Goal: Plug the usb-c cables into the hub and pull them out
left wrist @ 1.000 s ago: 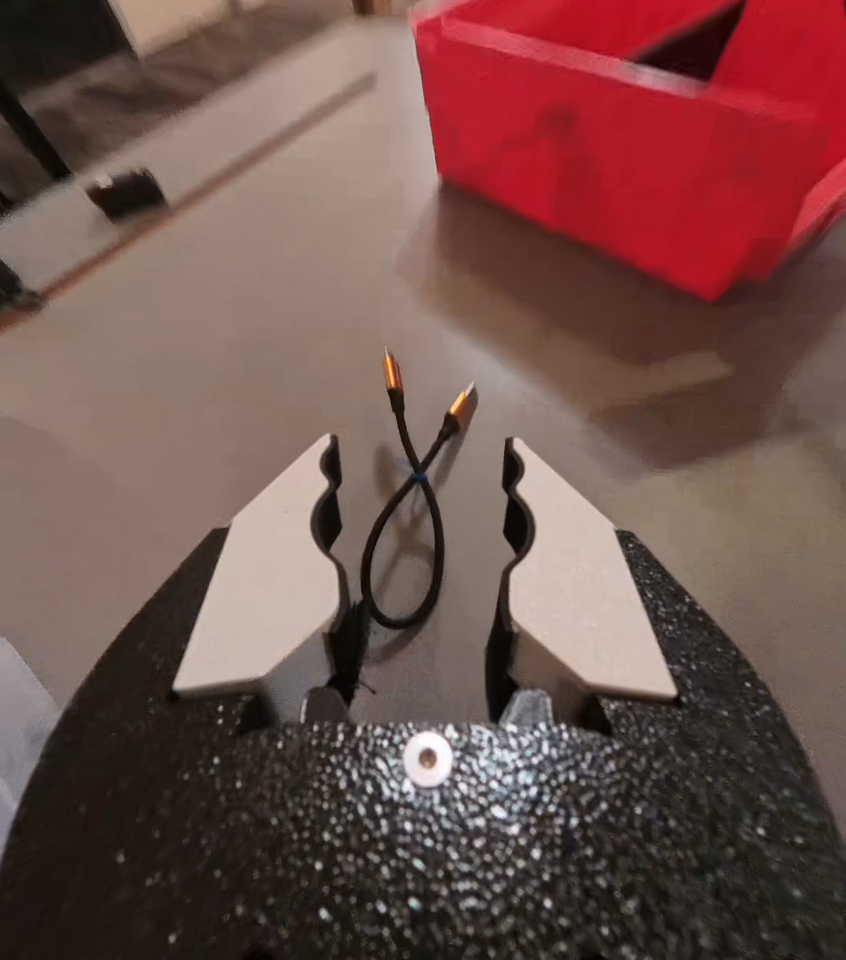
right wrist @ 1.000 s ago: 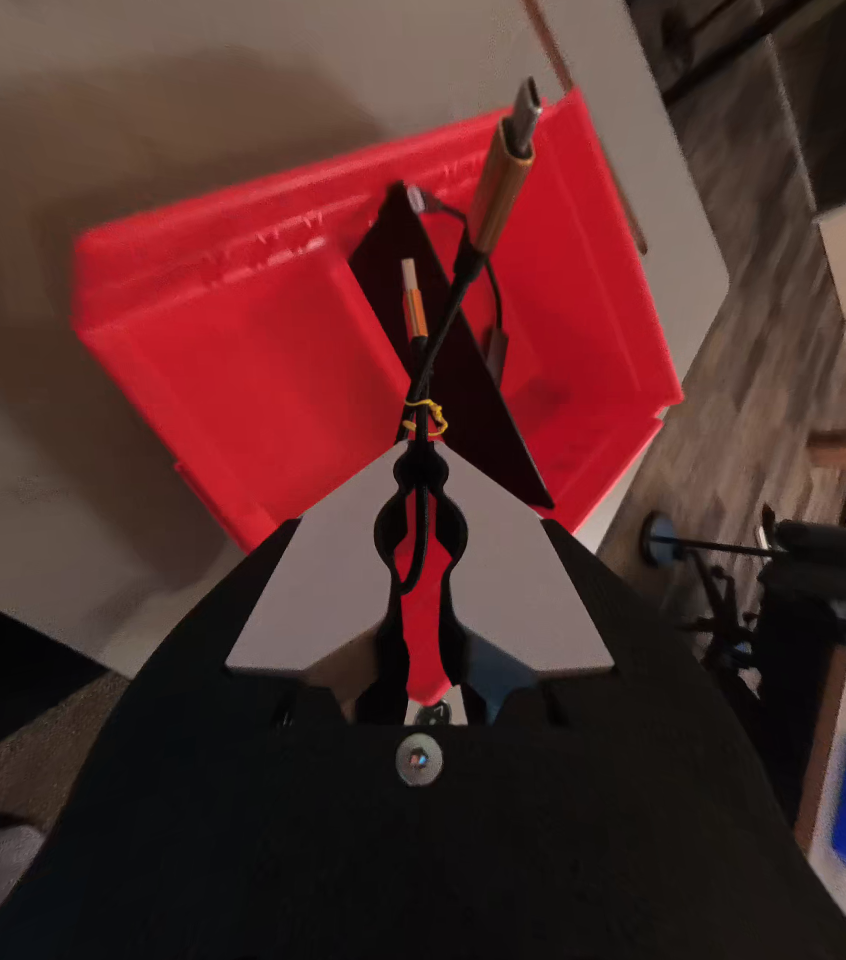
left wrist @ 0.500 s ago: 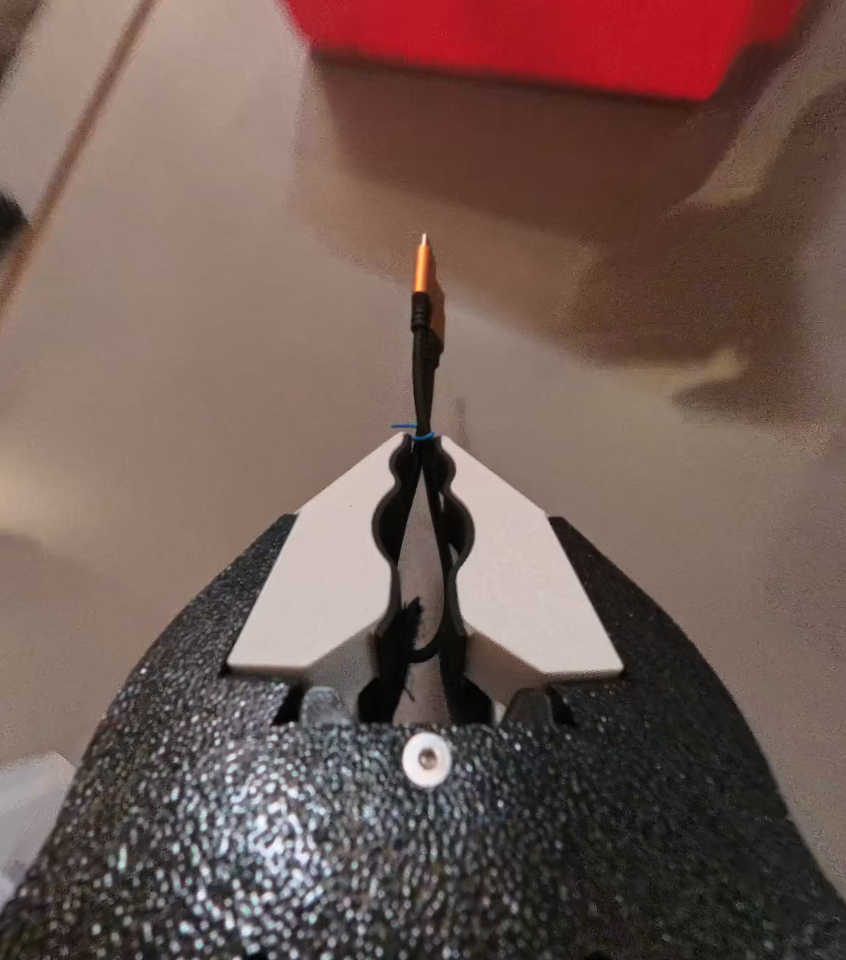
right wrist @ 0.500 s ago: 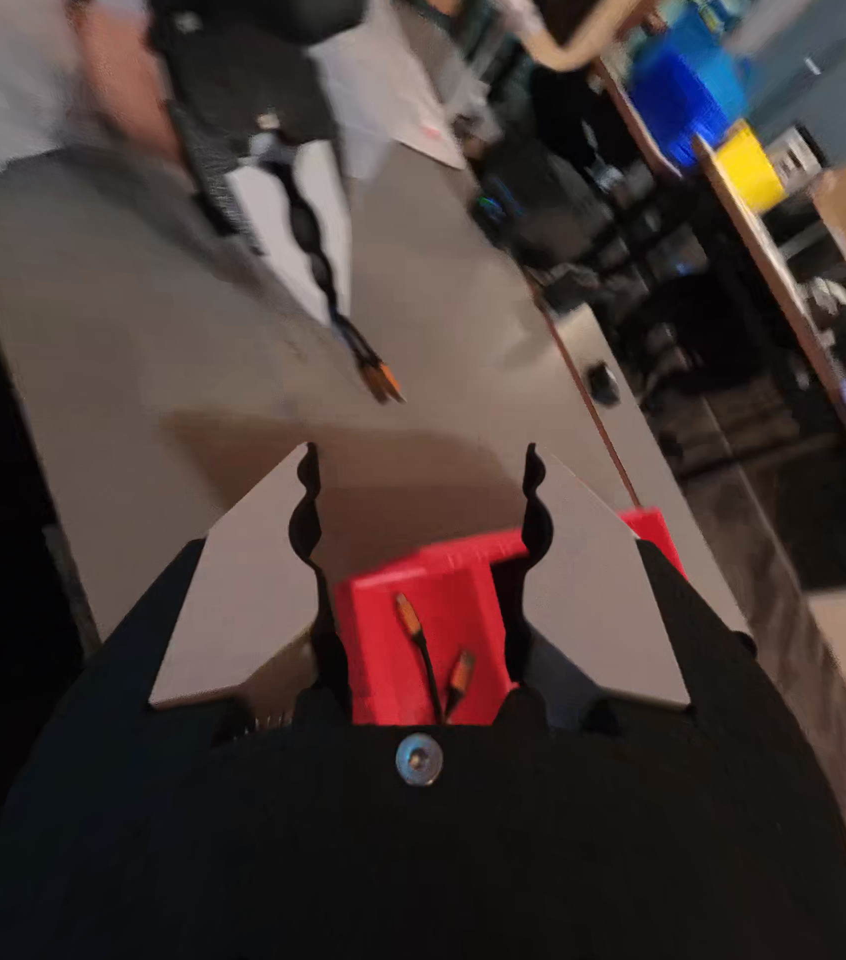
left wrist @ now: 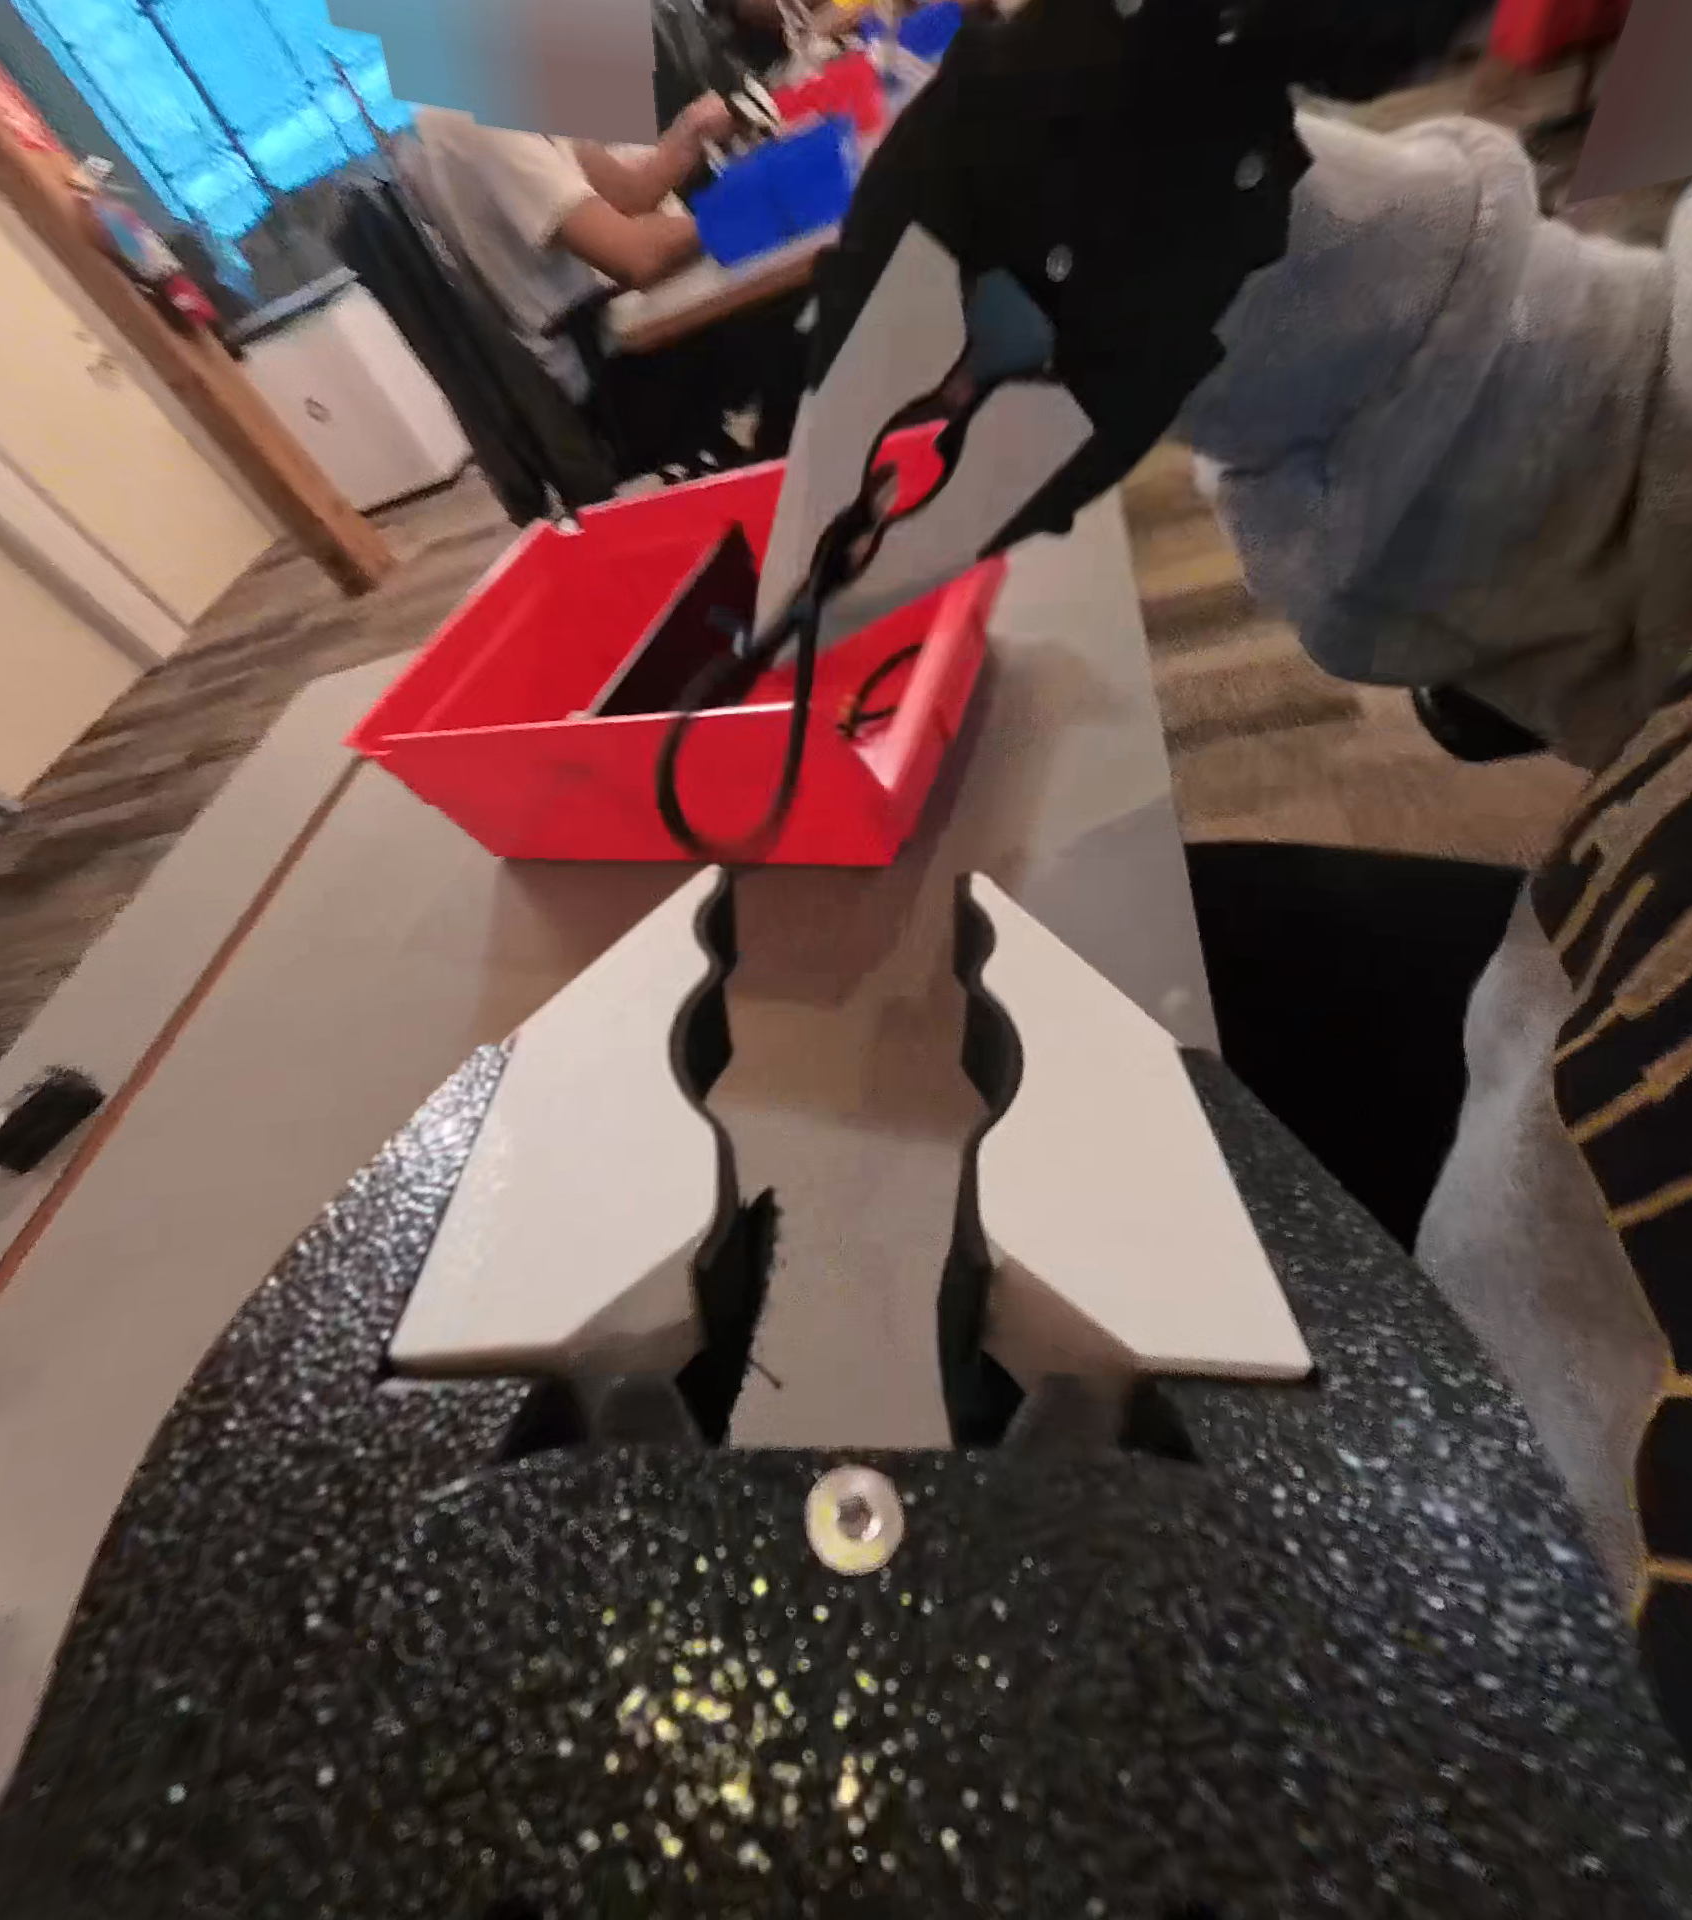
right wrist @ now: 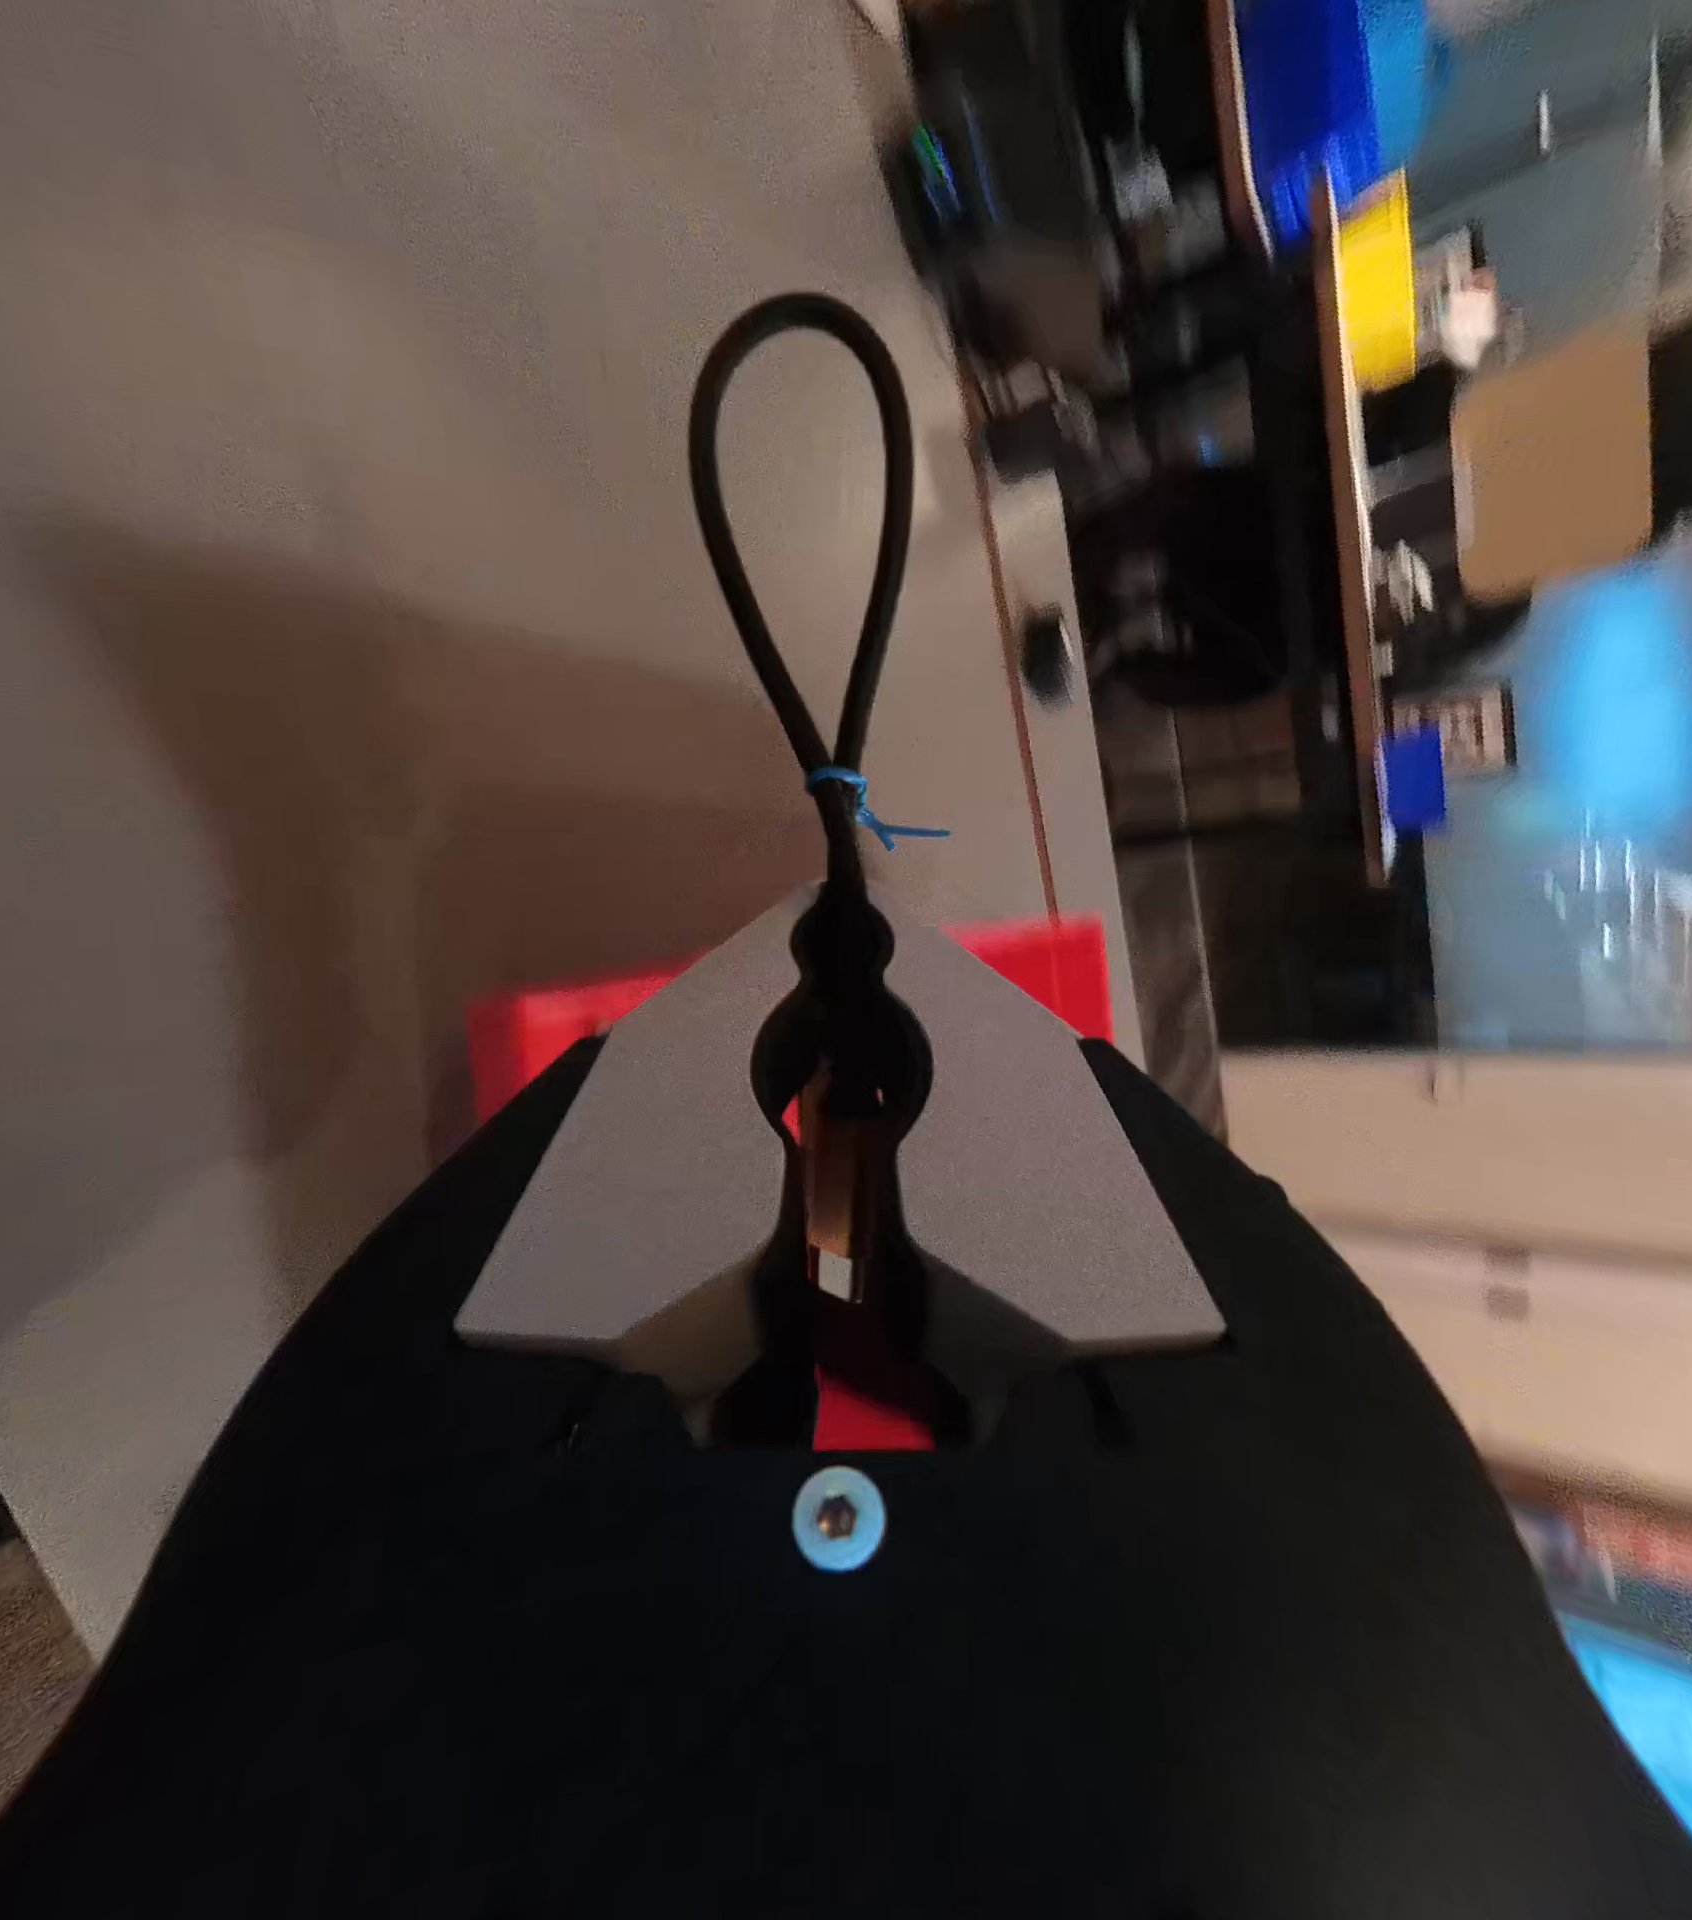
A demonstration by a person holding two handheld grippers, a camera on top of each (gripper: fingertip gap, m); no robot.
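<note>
Since half a second ago the cable has changed hands: the left gripper [left wrist: 842,997], which was then pinching the cable just under its blue tie, now stands spread with nothing between its jaws, only bare table [left wrist: 322,997] showing through the gap. The right gripper [right wrist: 842,925], spread and empty half a second ago, is now pressed together on the cable [right wrist: 800,520]. It grips just below the blue tie [right wrist: 837,777], so the black loop stands out past the tips while the orange plugs [right wrist: 837,1174] point back toward the camera, inside the jaw hollow.

From the left wrist view, the right gripper [left wrist: 811,613] hangs above the red bin [left wrist: 530,665], which sits toward the far end of the table, and the loop of cable dangles down in front of the bin's near wall. A black divider [left wrist: 686,634] splits the bin, and another black cable [left wrist: 873,691] lies in its right compartment. No hub is plainly visible in either view.

A second ago this cable lay on the table between the left jaws, while the right gripper held a different cable, tied in yellow, over the bin. I judge this to be the putting-away stage: the plugs are free of any port, and the likely next step is dropping the cable into the bin.

A small black object [left wrist: 37,1117] lies near the table's left edge. People sit at a farther table behind.
</note>
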